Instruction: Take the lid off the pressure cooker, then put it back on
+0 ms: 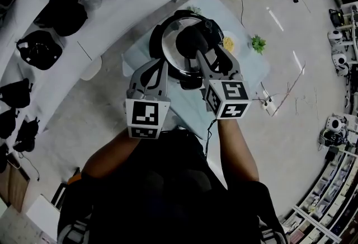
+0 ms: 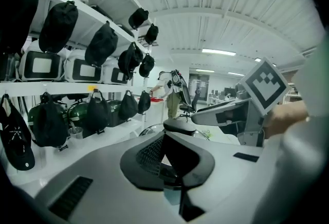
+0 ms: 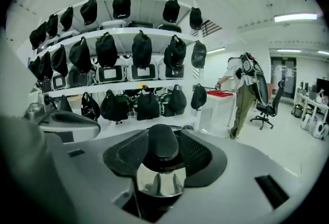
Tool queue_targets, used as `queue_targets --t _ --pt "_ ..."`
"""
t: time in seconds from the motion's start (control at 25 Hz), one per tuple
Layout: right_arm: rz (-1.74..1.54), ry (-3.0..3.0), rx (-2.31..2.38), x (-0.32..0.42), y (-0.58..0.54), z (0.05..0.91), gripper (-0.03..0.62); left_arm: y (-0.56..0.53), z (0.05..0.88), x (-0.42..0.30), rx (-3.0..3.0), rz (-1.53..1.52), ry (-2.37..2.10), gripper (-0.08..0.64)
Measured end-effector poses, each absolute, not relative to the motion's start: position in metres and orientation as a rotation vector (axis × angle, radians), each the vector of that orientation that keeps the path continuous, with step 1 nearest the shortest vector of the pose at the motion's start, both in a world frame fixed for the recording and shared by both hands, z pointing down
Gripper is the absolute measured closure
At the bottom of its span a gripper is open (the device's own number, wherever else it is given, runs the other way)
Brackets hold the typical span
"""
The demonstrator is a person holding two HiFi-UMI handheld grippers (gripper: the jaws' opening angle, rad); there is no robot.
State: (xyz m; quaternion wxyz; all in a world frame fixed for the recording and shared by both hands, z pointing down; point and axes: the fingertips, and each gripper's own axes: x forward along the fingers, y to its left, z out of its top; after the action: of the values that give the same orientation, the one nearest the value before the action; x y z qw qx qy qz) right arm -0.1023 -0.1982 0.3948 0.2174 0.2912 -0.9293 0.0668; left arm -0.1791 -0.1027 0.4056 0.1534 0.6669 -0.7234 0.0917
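right gripper (image 1: 197,51) clamps the knob (image 1: 189,40) of the lid (image 1: 172,47), over the cooker (image 1: 158,29) on the table (image 1: 249,69). left gripper (image 1: 153,69) is clenched, empty, beside its rim.

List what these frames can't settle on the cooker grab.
- Left gripper: whether anything is between its jaws; left gripper view, too dark.
- Lid: lifted or seated; head view looks steeply down, gripper bodies block both gripper views.
- Yellow item beside the cooker: head view, too small.

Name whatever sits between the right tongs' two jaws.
A black knob, seen in the right gripper view, standing on the shiny lid.
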Motion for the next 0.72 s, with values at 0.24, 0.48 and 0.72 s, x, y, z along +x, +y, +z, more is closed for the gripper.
queue_targets --t 0.24,0.48,0.72 --pt "0.231 -2.618 0.903 -0.064 -0.167 0.38 0.54 -0.095 0.392 -0.144 1.99 0.274 -2.038 0.552" --pt "0.28 -2.621 0.895 -0.03 -0.129 0.387 0.571 -0.076 0.386 -0.107 2.026 0.3 -2.018 0.552" --pt "0.29 -2.636 0.825 0.0 -0.086 0.386 0.574 -0.051 0.38 -0.062 2.023 0.316 -2.023 0.552"
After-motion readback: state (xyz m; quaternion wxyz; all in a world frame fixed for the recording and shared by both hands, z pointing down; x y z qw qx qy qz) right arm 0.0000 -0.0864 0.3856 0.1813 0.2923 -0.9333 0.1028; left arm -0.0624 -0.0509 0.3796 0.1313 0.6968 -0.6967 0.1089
